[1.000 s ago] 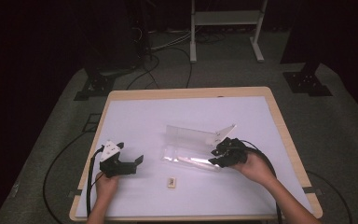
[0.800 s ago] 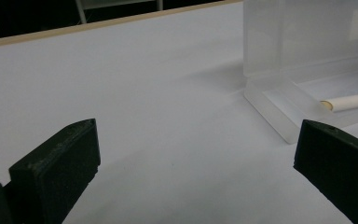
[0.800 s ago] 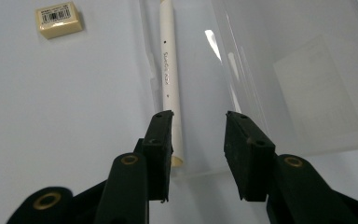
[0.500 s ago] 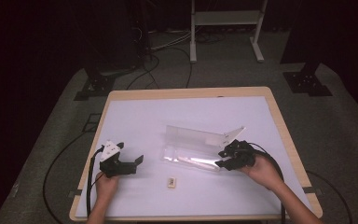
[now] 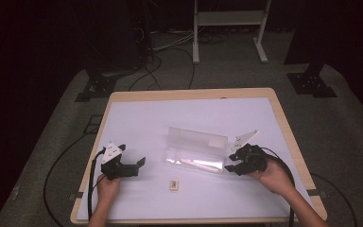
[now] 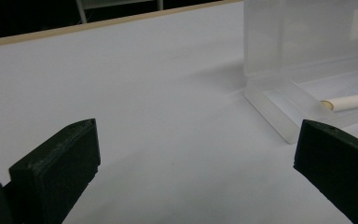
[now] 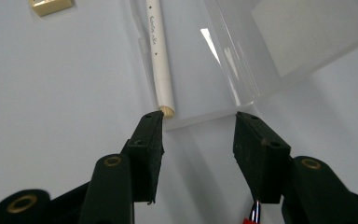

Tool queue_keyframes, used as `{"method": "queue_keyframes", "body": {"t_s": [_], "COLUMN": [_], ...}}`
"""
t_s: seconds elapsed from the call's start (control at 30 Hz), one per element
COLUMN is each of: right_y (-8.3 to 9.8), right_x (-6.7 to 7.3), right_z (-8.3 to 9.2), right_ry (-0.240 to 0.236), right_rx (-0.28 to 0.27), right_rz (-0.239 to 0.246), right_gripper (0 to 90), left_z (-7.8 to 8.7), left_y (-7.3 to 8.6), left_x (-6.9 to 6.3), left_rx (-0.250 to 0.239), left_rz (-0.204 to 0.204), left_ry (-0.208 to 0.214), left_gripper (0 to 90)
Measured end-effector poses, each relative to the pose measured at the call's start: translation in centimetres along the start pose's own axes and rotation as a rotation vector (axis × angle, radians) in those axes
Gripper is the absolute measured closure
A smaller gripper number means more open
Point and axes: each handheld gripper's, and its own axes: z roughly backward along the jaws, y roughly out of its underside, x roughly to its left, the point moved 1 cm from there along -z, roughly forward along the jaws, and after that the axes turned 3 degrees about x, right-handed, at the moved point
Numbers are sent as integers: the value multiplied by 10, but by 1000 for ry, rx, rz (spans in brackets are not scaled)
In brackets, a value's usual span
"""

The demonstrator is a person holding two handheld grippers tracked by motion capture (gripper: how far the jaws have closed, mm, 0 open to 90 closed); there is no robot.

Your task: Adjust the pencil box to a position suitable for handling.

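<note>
on the white surface (image 5: 151, 118), centre: one clear plastic box (image 5: 194, 150), lying open, a white stick (image 7: 161, 60) inside along its near edge. just beside its right end: my right gripper (image 5: 234, 163), jaws spread, one tip by the stick's end. well to the left: my left gripper (image 5: 137, 164), jaws spread, empty. nearer me: one small tan block (image 5: 174, 185).

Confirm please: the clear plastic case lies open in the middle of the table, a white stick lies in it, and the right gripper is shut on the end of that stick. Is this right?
One detail is wrong. The right gripper is open, not shut on the white stick: the right gripper view shows its jaws apart, the stick's end beside one jaw. The clear plastic case does lie open mid-table.
</note>
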Motion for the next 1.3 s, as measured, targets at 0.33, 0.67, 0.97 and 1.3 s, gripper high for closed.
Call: {"method": "queue_keyframes", "body": {"t_s": [0.33,0.67,0.97,1.3], "right_y": [18,34,48,62], "right_x": [-5,-8,-10,-11], "right_z": [5,8,10,14], "right_ry": [10,22,31,40], "right_rx": [1,4,17,14], "right_rz": [-34,-60,-88,-121], "right_gripper": [513,514,526,540], "left_z": [0,0,0,0], "left_y": [0,0,0,0], "left_x": [0,0,0,0], "left_rx": [2,3,3,3], "left_rz": [-2,-5,-4,-5], "left_ry": [-2,-3,-3,-3], "left_gripper": [0,0,0,0]}}
